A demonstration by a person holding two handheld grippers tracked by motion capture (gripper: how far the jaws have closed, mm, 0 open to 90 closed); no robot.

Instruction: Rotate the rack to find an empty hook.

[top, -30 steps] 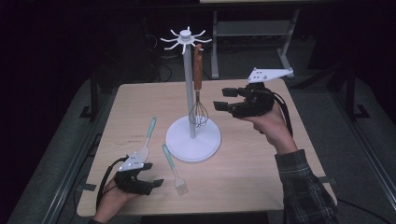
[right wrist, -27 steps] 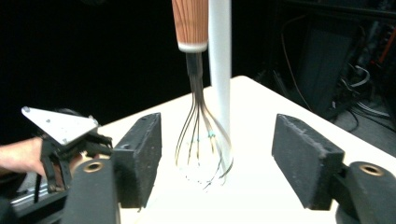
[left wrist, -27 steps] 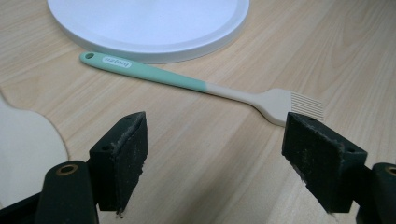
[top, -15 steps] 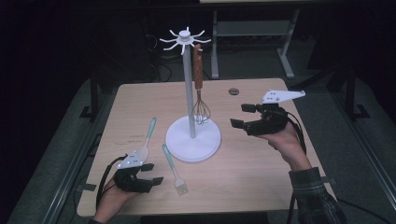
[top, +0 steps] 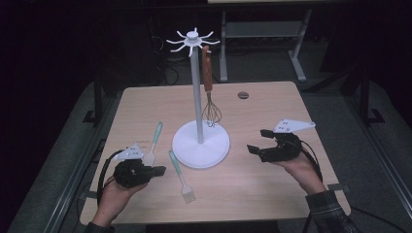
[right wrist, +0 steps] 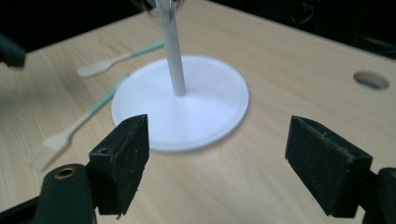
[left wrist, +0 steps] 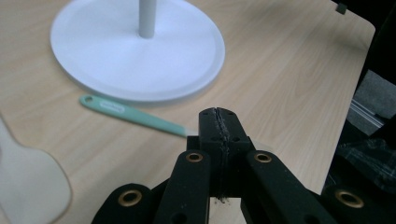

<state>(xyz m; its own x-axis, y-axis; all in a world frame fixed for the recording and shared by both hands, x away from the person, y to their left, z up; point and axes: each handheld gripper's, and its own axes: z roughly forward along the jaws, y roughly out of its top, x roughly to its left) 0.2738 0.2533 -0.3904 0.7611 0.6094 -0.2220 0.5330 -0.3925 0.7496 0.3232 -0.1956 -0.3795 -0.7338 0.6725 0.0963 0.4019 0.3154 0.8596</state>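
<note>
A white hook stand [top: 193, 39] rises from a round base [top: 200, 144] at mid-table. A whisk with a brown handle [top: 208, 77] hangs from it. A green-handled spatula [top: 154, 141] and a green-handled brush [top: 179, 170] lie left of the base. My left gripper [top: 161, 170] hovers just left of the brush; its jaws have just been closing and are shut on nothing [left wrist: 218, 116]. The brush handle [left wrist: 130, 114] runs behind them. My right gripper [top: 256, 140] is low to the right of the base; its jaws have just been opening, and nothing is between them [right wrist: 215, 172].
A small round grommet hole [top: 243, 95] sits in the table's far right part. The table's right edge [top: 318, 141] is close behind my right hand. A person's hands hold both grippers from the near side. Dark floor and desk legs lie beyond the table.
My right gripper has dropped from beside the hanging whisk to low over the table, nearer and to the right. My left gripper has shut its jaws and lifted a little.
</note>
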